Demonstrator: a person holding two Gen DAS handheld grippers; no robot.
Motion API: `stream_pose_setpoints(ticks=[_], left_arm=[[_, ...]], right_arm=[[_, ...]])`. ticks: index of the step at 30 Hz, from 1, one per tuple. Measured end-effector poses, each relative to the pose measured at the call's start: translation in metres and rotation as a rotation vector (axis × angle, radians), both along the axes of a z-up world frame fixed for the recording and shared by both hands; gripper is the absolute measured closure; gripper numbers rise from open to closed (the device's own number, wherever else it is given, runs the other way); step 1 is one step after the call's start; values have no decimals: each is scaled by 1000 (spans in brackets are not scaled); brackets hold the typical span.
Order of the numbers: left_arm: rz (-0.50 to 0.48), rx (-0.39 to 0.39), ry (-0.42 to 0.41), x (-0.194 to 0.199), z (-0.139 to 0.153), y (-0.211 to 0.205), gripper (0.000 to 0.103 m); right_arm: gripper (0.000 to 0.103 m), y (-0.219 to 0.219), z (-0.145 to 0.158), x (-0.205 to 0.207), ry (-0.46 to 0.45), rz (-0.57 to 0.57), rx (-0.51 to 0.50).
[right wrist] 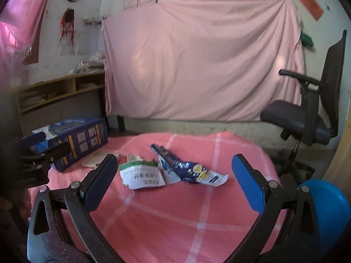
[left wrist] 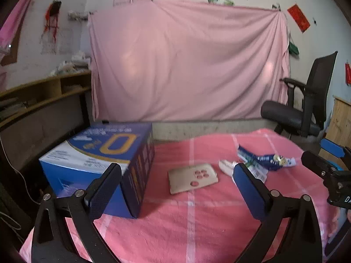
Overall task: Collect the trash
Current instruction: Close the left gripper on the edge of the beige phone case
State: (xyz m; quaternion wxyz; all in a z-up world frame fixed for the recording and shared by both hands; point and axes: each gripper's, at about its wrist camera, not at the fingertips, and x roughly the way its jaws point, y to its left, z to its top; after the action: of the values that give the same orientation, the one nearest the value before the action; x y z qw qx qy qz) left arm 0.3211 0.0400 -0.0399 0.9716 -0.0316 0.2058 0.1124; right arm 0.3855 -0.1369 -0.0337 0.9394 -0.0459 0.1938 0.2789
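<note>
Trash lies on the pink checked cloth (left wrist: 193,219): a flat beige card with round holes (left wrist: 192,178), a crumpled blue wrapper (left wrist: 266,159) and a torn white-and-green package (right wrist: 141,174). The blue wrapper also shows in the right wrist view (right wrist: 186,167), and the beige card (right wrist: 96,159) at the left. My left gripper (left wrist: 177,173) is open and empty, short of the card. My right gripper (right wrist: 174,167) is open and empty, short of the white package and wrapper. Each gripper shows at the edge of the other's view.
A large blue carton (left wrist: 103,160) stands at the table's left, also in the right wrist view (right wrist: 74,140). A black office chair (right wrist: 307,114) stands behind on the right. A pink sheet (left wrist: 188,61) hangs on the wall. A wooden shelf (left wrist: 39,94) is at left. A blue round object (right wrist: 329,214) is at lower right.
</note>
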Motion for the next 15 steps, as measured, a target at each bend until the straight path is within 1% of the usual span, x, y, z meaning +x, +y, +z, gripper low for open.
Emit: stream_pose_setpoints(ticks=[2, 3, 4, 5, 6, 7, 8, 11, 13, 15], left_arm=[[-9, 25, -1, 2, 0, -3, 4], [-27, 35, 1, 4, 0, -5, 6], [-50, 38, 11, 7, -1, -6, 16], [-64, 41, 30, 10, -2, -8, 22], [-73, 47, 49, 14, -4, -9, 24], [-79, 48, 55, 17, -5, -10, 26], [-86, 46, 58, 18, -6, -10, 31], [-122, 39, 93, 26, -9, -11, 40], [-140, 48, 129, 32, -12, -14, 44], [-158, 56, 174, 41, -16, -16, 45]], right_arm=[[0, 7, -6, 5, 38, 22, -23], [0, 11, -9, 9, 66, 39, -38], [0, 15, -13, 12, 93, 54, -51], [0, 18, -16, 16, 116, 68, -59], [0, 21, -18, 19, 138, 81, -69], [5, 24, -20, 21, 157, 92, -78], [6, 25, -22, 23, 173, 101, -84], [12, 32, -28, 29, 220, 129, -99], [16, 36, -32, 34, 251, 151, -102], [18, 40, -33, 36, 265, 165, -103]])
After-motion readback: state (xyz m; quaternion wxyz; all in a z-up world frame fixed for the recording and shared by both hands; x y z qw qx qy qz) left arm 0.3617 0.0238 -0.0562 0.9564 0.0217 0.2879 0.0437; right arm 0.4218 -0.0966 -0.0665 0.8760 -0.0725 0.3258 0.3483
